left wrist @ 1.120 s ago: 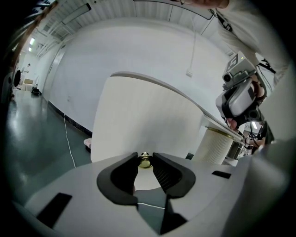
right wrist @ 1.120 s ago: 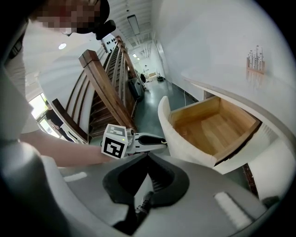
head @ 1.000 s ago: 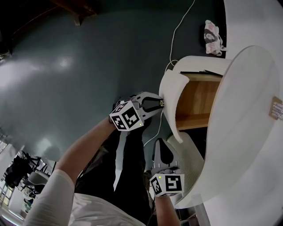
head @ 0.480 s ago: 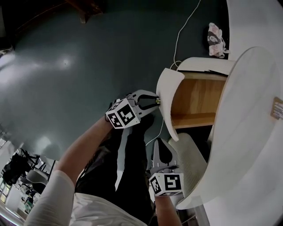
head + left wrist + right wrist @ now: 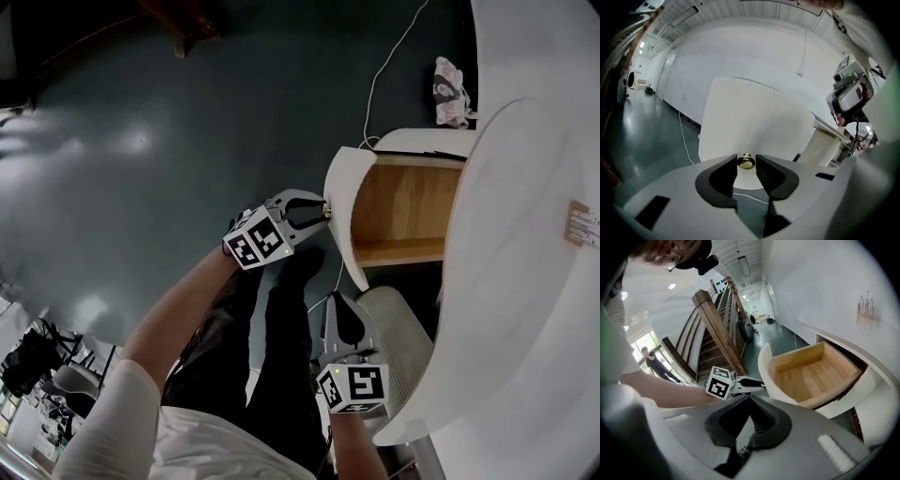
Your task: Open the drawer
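Beneath a curved white desk (image 5: 525,281), the drawer (image 5: 403,211) stands well out of its housing, its bare wooden interior open to the head view and its rounded white front panel (image 5: 339,211) facing the person's legs. The left gripper (image 5: 323,208) reaches level with that panel, where a small brass knob (image 5: 746,161) sits right between the jaw tips. The jaws are opening: the left gripper view shows the knob flanked closely by both black pads, which appear to have just cleared it rather than pinching it. The right gripper (image 5: 339,302) hangs lower and nearer the person, apart from the drawer, beside a ribbed pale cylinder (image 5: 403,347) that stands under the desk's edge. Its jaws are pressed together at the tips with nothing between them, as the right gripper view shows (image 5: 750,397). That view also takes in the empty wooden drawer (image 5: 813,376) and the marker cube of the left gripper at its front. A white cable (image 5: 380,66) trails across the dark green floor (image 5: 141,141) towards the desk, and a crumpled cloth bundle (image 5: 450,89) lies near the desk's far edge.
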A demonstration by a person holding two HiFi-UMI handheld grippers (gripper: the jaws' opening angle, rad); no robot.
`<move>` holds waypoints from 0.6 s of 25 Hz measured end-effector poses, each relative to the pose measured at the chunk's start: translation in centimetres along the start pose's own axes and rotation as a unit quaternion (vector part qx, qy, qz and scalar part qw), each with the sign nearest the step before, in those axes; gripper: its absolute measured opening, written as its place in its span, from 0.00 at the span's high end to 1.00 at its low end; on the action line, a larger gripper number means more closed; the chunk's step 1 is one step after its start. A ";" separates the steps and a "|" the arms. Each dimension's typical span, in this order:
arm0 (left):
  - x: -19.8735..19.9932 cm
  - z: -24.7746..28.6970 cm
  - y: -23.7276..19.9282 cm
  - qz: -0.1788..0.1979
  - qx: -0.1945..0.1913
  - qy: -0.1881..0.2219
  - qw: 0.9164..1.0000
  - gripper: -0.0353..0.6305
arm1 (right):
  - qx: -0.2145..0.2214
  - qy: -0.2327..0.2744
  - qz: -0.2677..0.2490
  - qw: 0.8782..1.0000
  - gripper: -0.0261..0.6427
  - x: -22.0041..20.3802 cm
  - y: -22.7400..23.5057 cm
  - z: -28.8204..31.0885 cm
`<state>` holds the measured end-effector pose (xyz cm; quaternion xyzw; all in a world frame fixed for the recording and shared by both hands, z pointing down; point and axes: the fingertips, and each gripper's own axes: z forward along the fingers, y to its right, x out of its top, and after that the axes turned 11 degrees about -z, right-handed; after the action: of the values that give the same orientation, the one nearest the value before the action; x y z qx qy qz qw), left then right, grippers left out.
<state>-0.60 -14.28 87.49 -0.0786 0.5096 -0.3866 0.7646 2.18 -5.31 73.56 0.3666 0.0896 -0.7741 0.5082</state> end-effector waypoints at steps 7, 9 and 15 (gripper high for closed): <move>0.8 -3.0 1.5 -0.003 0.022 -0.014 1.000 0.74 | -0.010 0.008 -0.009 1.000 0.94 1.8 -0.1 -3.0; 1.7 -4.5 2.5 -0.002 0.024 -0.018 1.000 0.75 | -0.013 0.011 -0.013 1.000 0.94 2.9 -0.2 -4.1; 5.9 -9.0 5.5 -0.005 0.041 -0.018 0.999 0.78 | -0.017 0.031 -0.034 0.999 0.94 6.4 -1.4 -7.4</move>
<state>-4.29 -12.01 76.21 -0.0566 0.4788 -0.4098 0.7743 3.14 -5.54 63.73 0.3786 0.1309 -0.7773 0.4851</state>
